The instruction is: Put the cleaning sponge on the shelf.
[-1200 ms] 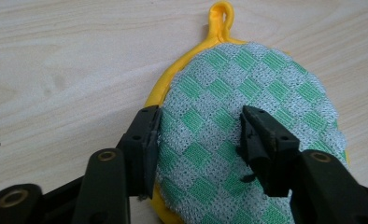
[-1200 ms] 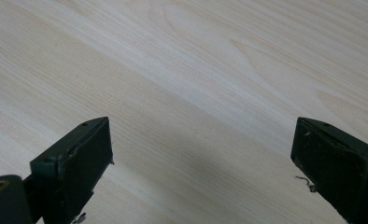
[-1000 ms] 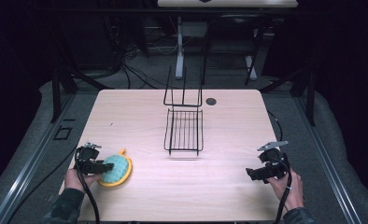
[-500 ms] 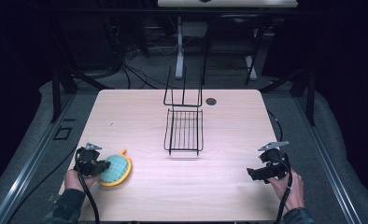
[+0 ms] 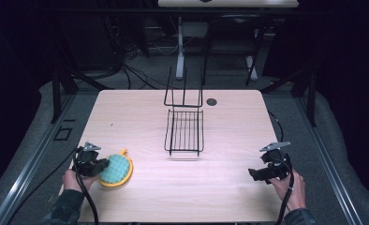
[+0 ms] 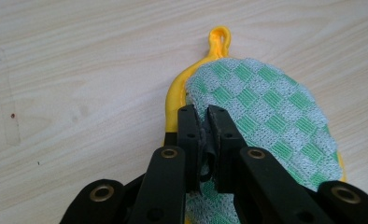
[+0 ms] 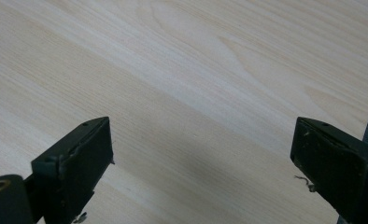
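Pale wood table (image 5: 140, 117) fills my high view, ringed by dark floor and cables. At about eight o'clock on it, close to the near-left edge, lies the scrubbing pad (image 5: 115, 169): a round, green-and-grey checked face on a yellow backing with a small yellow loop at its twelve o'clock. My left gripper (image 5: 98, 165) sits at the pad's nine o'clock, jaws drawn narrow and pinching the pad's rim, as the left gripper view (image 6: 205, 122) shows. A black wire rack (image 5: 184, 131) stands near the table's centre, well apart from the pad, with bare wood all round it. My right gripper (image 5: 257, 175) rests at four o'clock near the right edge, jaws spread wide over empty wood. I can read no labels or writing anywhere.
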